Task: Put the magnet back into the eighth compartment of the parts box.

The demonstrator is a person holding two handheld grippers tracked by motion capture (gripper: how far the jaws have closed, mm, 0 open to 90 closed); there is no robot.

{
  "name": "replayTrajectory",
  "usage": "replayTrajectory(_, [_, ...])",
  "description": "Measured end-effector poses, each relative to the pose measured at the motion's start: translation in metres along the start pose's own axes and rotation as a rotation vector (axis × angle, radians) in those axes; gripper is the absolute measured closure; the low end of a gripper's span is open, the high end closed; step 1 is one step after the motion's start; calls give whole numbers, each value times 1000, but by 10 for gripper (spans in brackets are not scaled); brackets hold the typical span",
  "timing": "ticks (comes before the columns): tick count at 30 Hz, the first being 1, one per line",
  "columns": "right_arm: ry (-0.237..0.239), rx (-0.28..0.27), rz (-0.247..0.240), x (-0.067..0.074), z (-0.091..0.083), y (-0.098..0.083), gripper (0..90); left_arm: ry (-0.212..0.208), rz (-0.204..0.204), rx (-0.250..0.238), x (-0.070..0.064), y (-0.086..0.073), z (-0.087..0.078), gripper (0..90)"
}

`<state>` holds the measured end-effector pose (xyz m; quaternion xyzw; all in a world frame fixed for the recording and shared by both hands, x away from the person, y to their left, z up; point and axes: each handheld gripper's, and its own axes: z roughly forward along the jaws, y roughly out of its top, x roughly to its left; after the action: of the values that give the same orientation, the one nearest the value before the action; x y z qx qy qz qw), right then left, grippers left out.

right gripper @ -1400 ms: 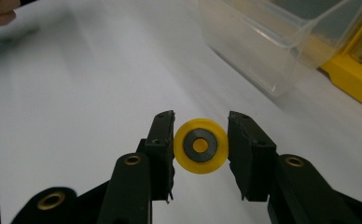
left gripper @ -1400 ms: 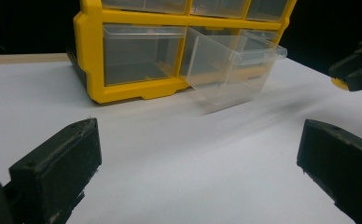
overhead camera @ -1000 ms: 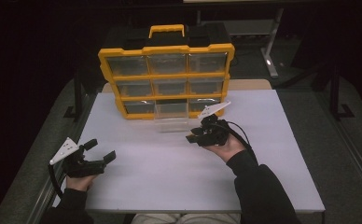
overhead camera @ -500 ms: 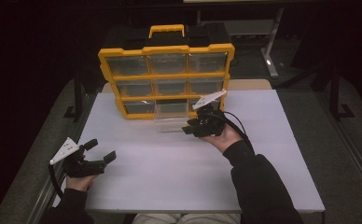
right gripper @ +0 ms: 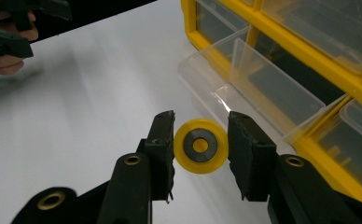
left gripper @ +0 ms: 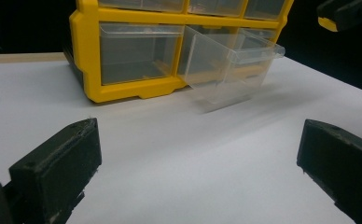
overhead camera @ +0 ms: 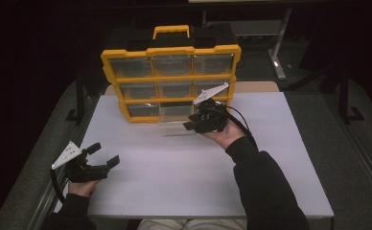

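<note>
A yellow organizer (overhead camera: 169, 72) with clear drawers stands at the back of the white table (overhead camera: 174, 182). Its lower middle drawer (overhead camera: 177, 120) is pulled out and tilts down onto the table. My right gripper (overhead camera: 198, 122) hovers just right of that drawer, shut on a small yellow wheel (right gripper: 201, 146) with a black centre ring. In the right gripper view the wheel sits between the two jaws, close to the drawer (right gripper: 258, 88). My left gripper (overhead camera: 104, 155) rests at the table's front left, open, with nothing between its jaws (left gripper: 198, 135).
The organizer's other drawers (left gripper: 137, 56) are pushed in. A dark floor and table legs surround the table. The organizer carries a yellow handle (overhead camera: 172, 31) on top. Bare white tabletop lies between the two grippers.
My right gripper has risen and moved away from me toward the pulled-out drawer, still holding the wheel. The left gripper has stayed where it was.
</note>
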<state>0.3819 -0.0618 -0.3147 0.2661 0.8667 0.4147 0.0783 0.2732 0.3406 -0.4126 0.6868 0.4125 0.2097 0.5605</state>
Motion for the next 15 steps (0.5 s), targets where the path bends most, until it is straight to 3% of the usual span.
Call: replayTrajectory(15, [-23, 17, 1, -15, 7, 28, 612, -7, -1, -3, 0, 0, 1, 0])
